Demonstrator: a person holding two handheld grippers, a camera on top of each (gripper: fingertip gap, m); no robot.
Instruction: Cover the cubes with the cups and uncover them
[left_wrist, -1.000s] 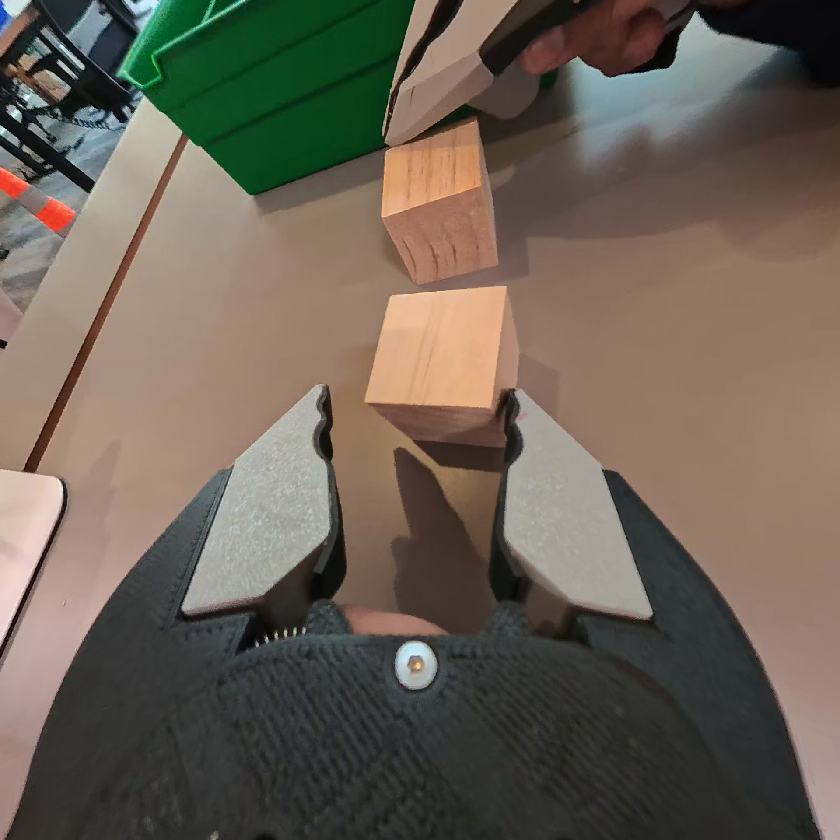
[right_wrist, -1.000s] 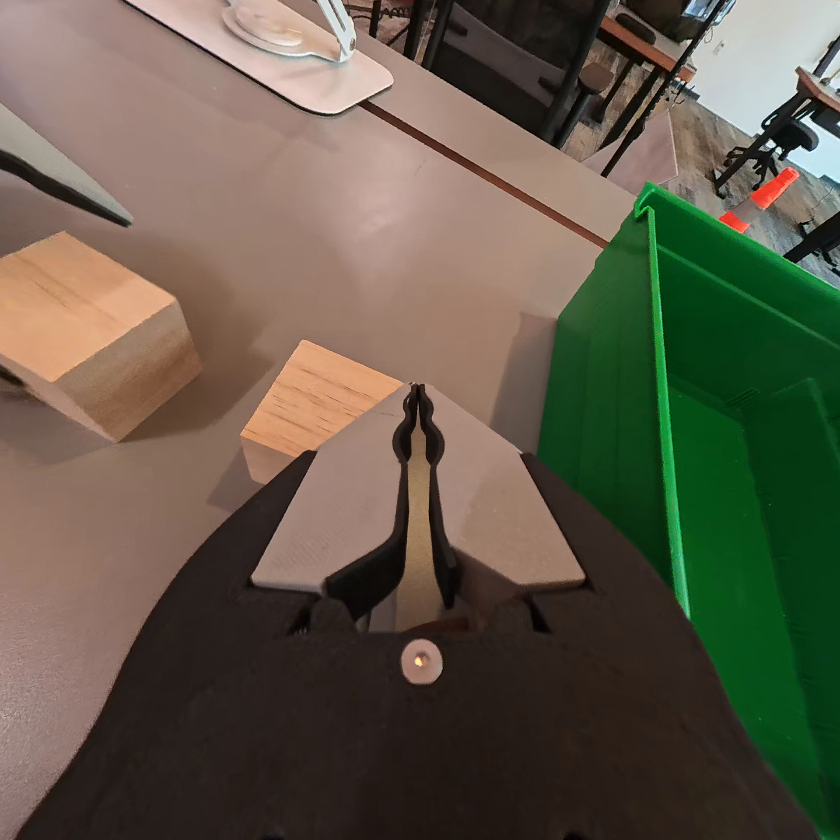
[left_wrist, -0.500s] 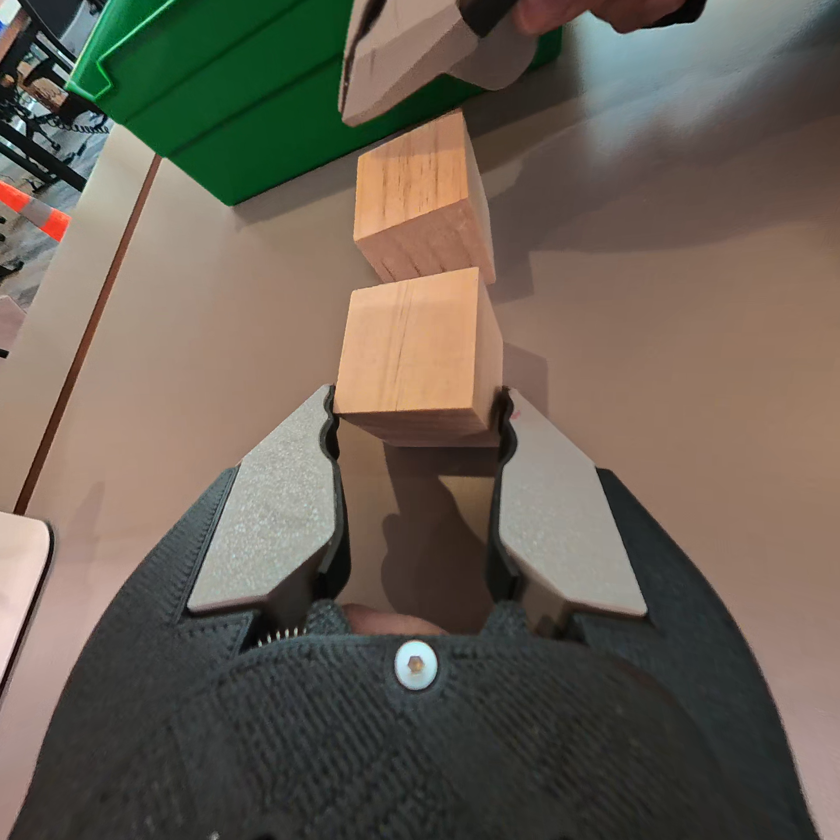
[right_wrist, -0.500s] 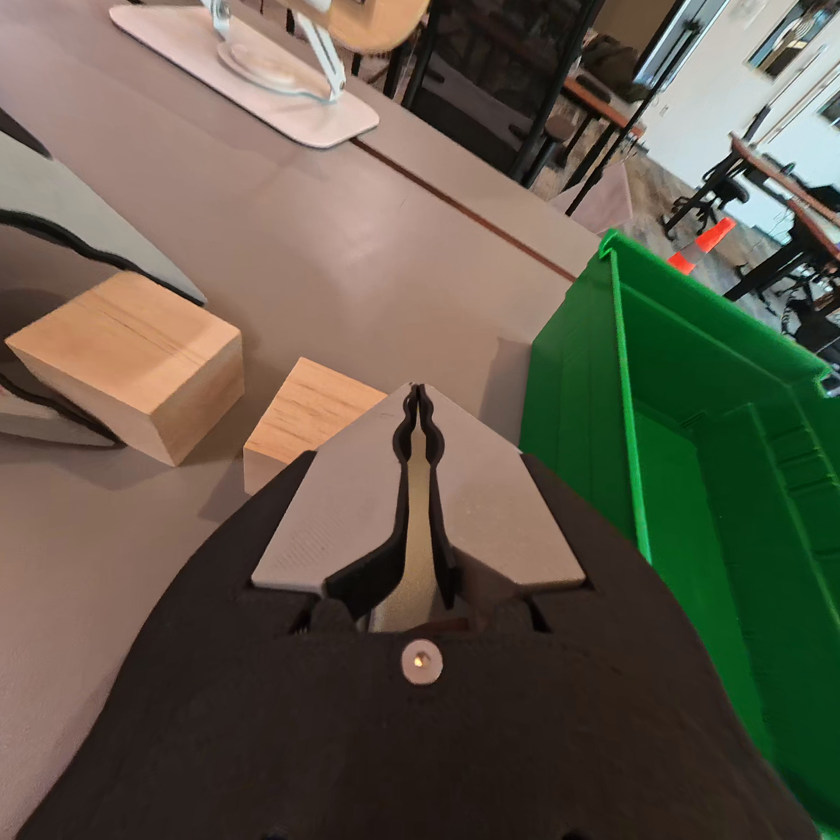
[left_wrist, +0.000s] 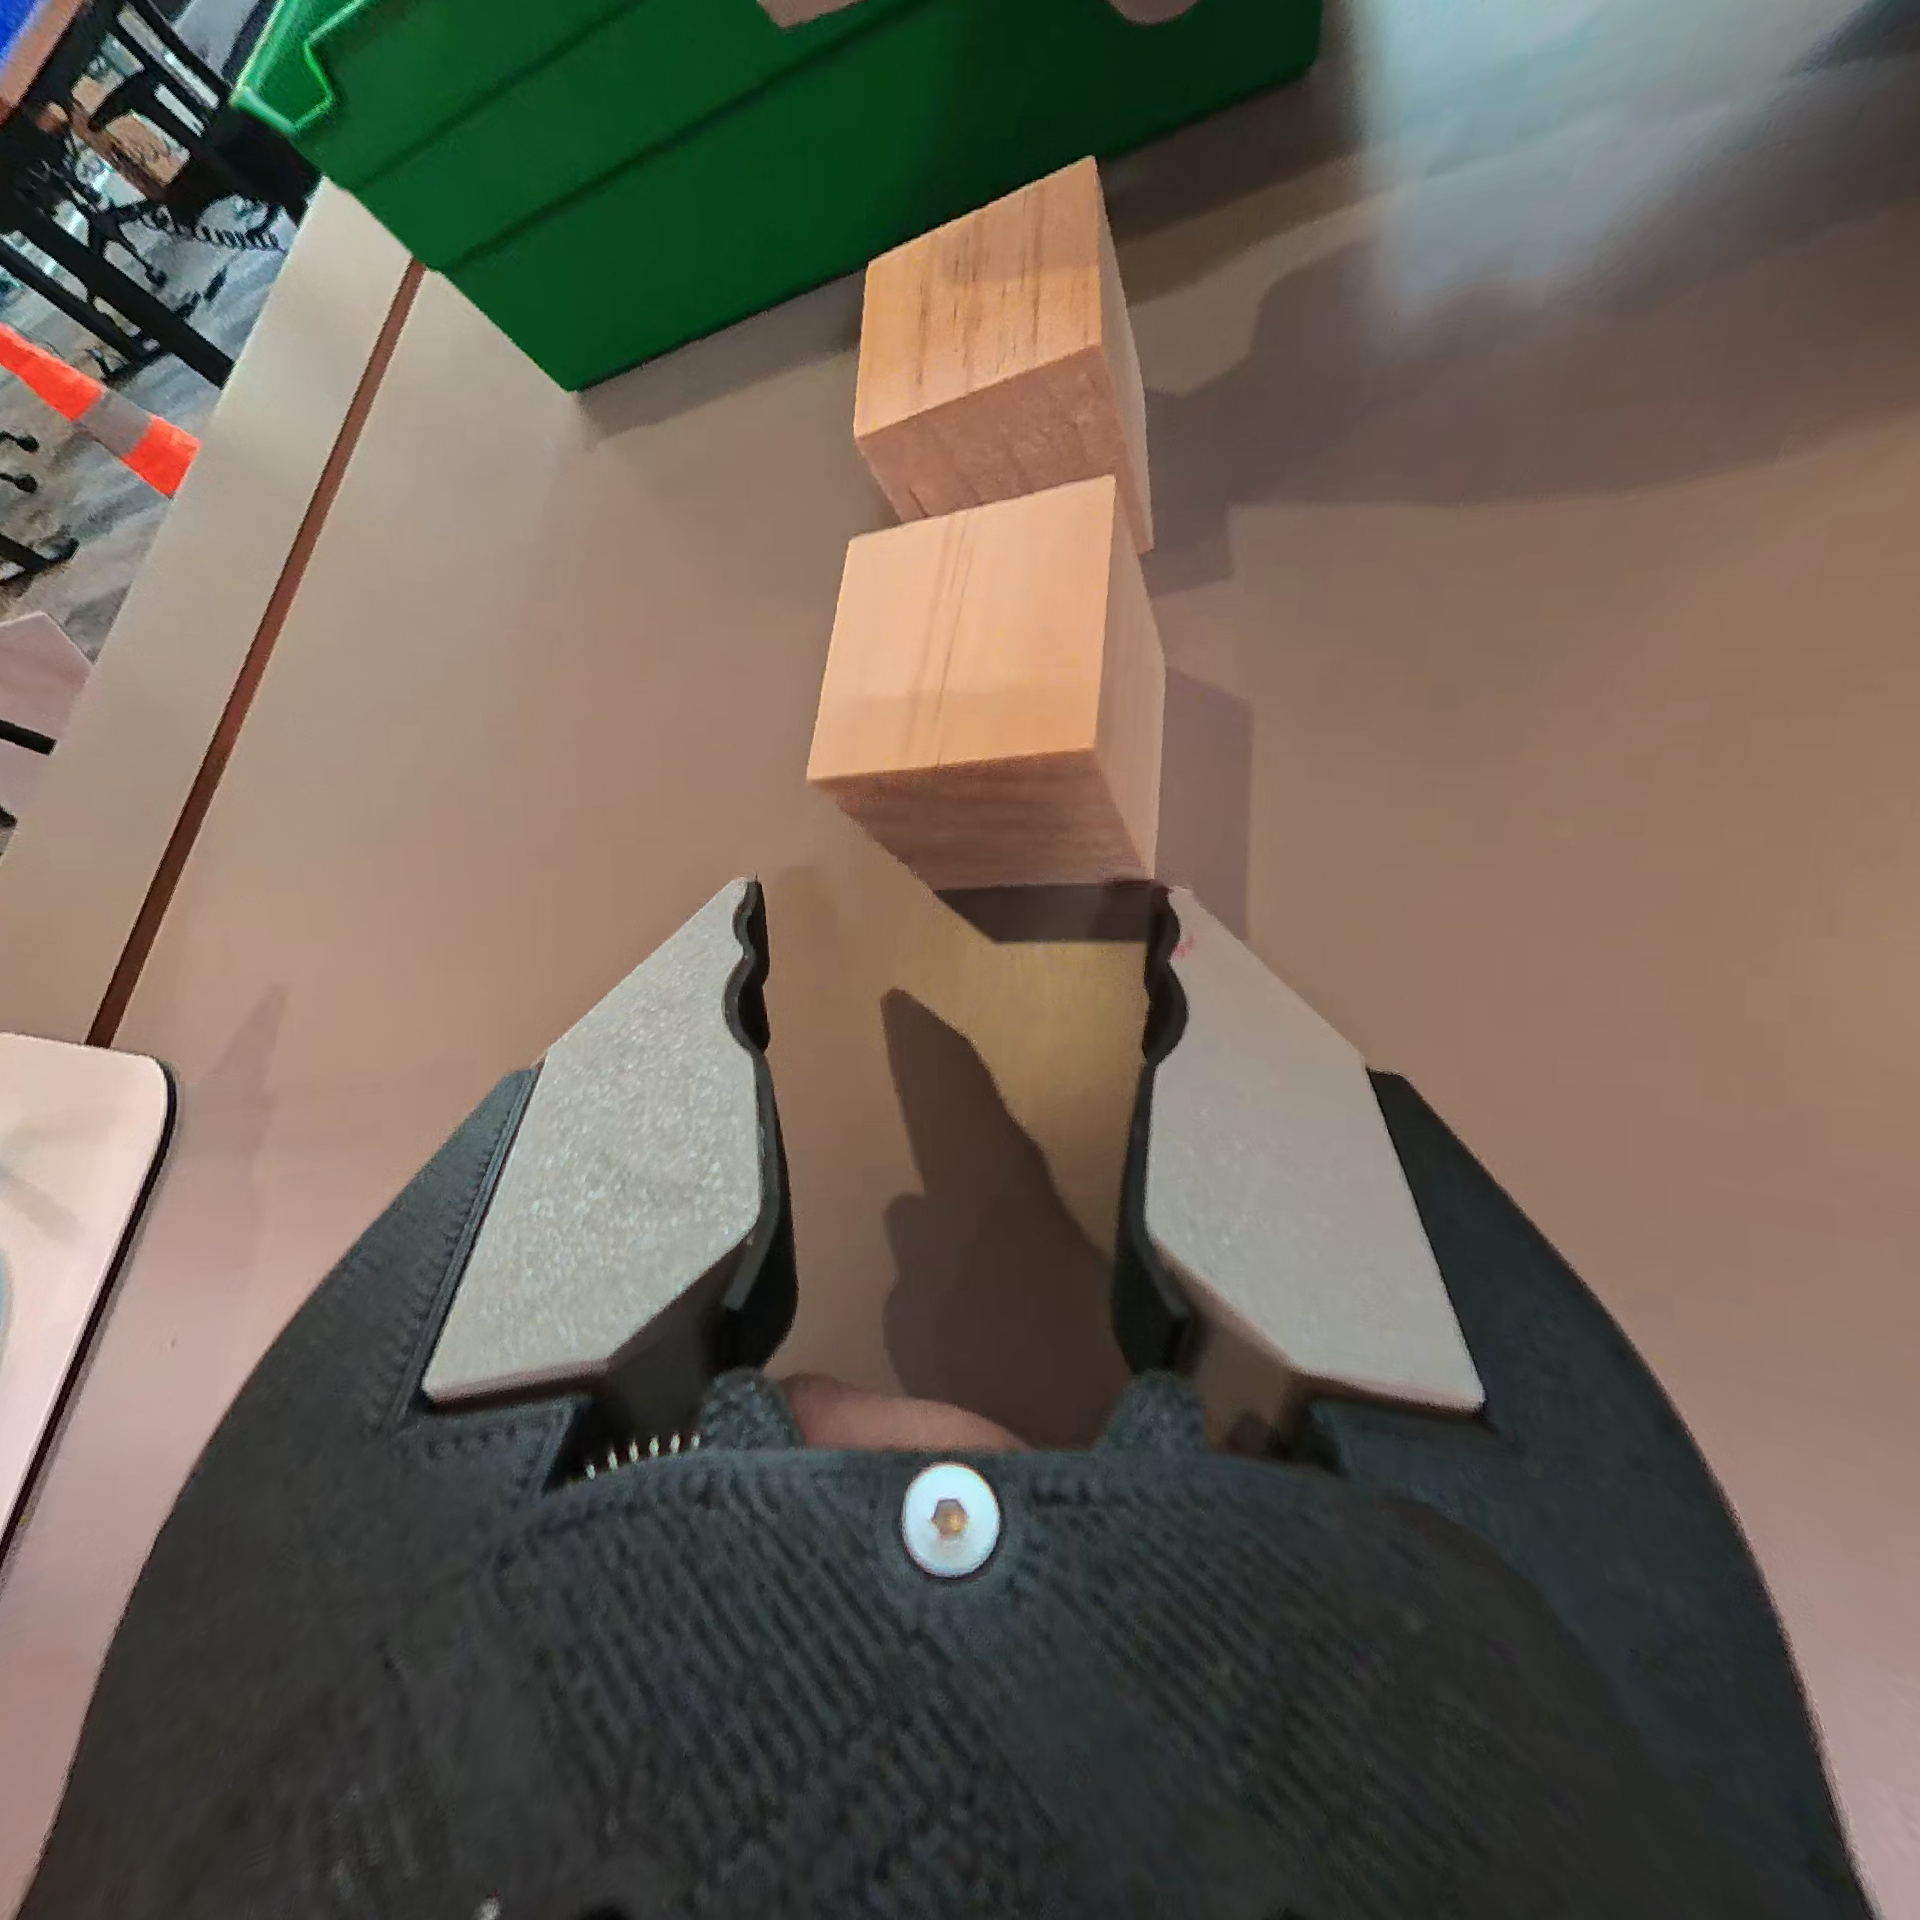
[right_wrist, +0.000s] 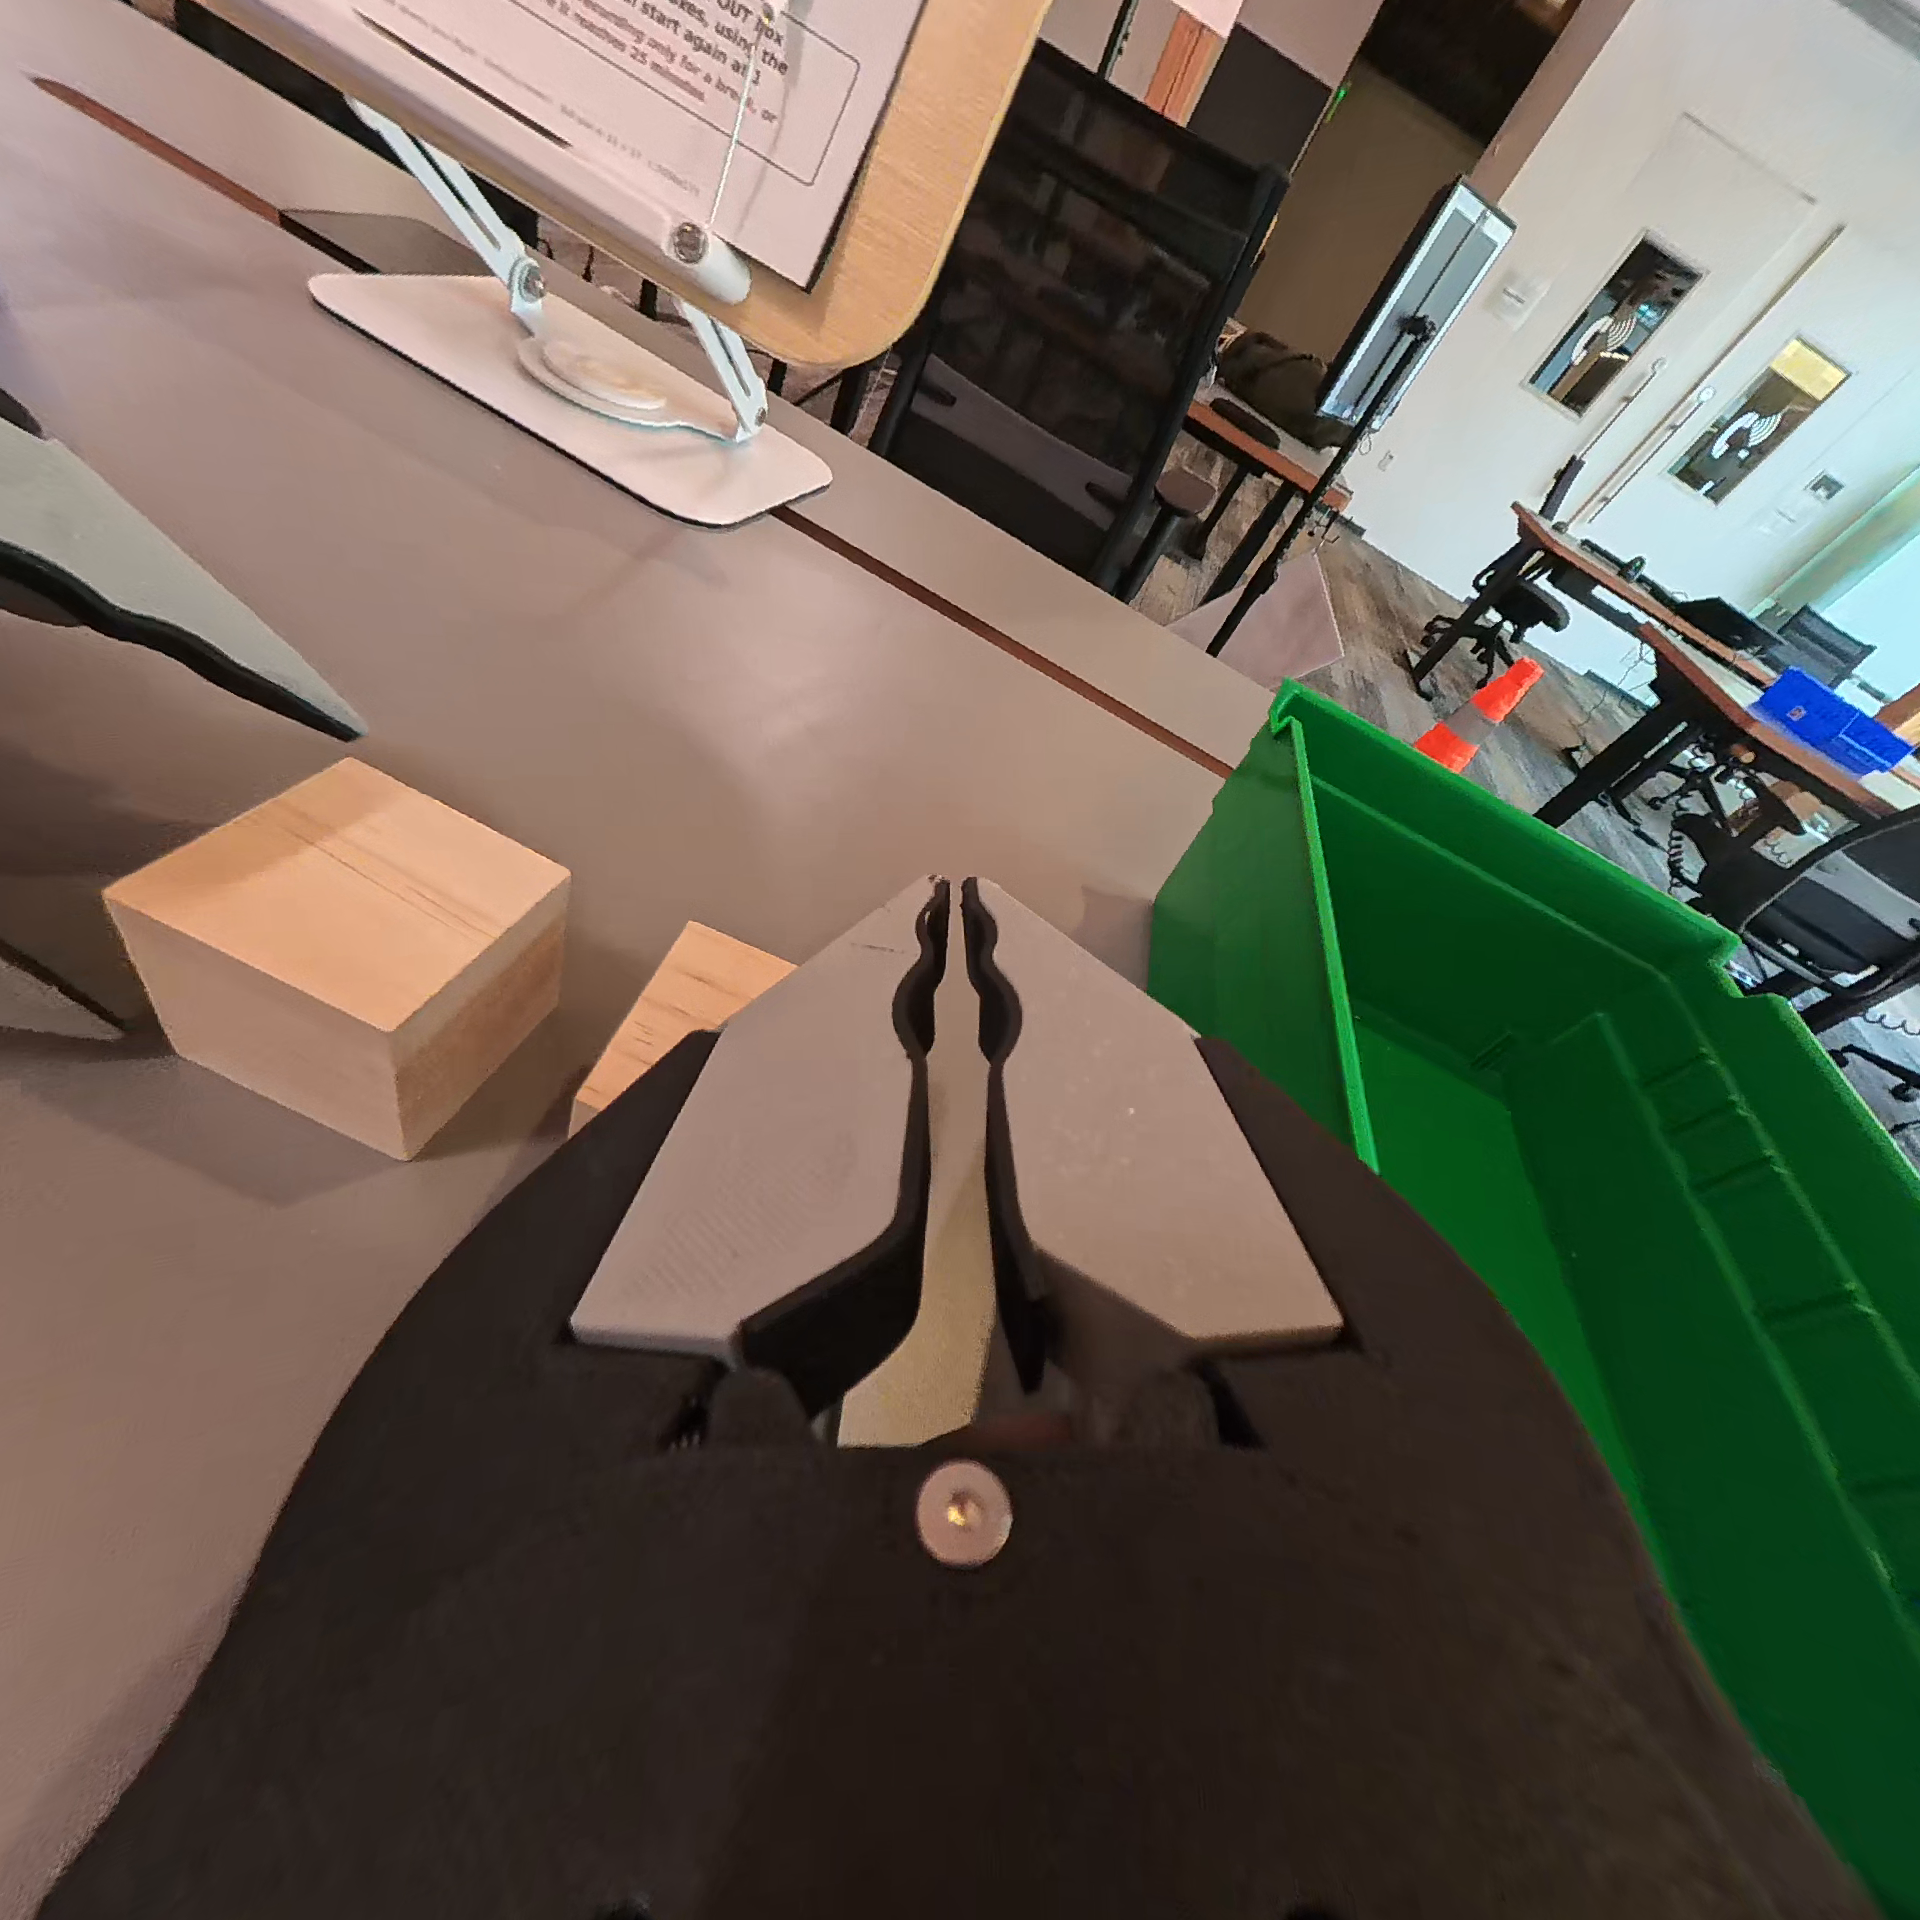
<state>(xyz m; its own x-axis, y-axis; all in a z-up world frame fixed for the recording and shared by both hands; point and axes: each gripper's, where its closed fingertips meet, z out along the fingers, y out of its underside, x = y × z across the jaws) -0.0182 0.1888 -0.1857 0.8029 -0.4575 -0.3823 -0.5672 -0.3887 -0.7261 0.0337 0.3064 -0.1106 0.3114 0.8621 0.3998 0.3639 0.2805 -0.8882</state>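
Two wooden cubes, near one (left_wrist: 987, 665) and far one (left_wrist: 992, 332), are being seen on the counter (left_wrist: 1507, 831) beside a green bin (left_wrist: 727, 177); the left hand-held gripper (left_wrist: 956, 925) is being held wide apart just before the near one, seemingly not touching; the right hand-held gripper (right_wrist: 951, 894) is being kept together, empty.

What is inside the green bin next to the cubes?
In the right wrist view the green bin shows only bare green walls and floor; no cups are visible. The right gripper and the frame edge hide its nearest part.

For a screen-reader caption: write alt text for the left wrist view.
An open two-finger tool points at a wooden cube just beyond its fingertips, not gripped. A second wooden cube sits behind it, then a green bin, all on a brown table.
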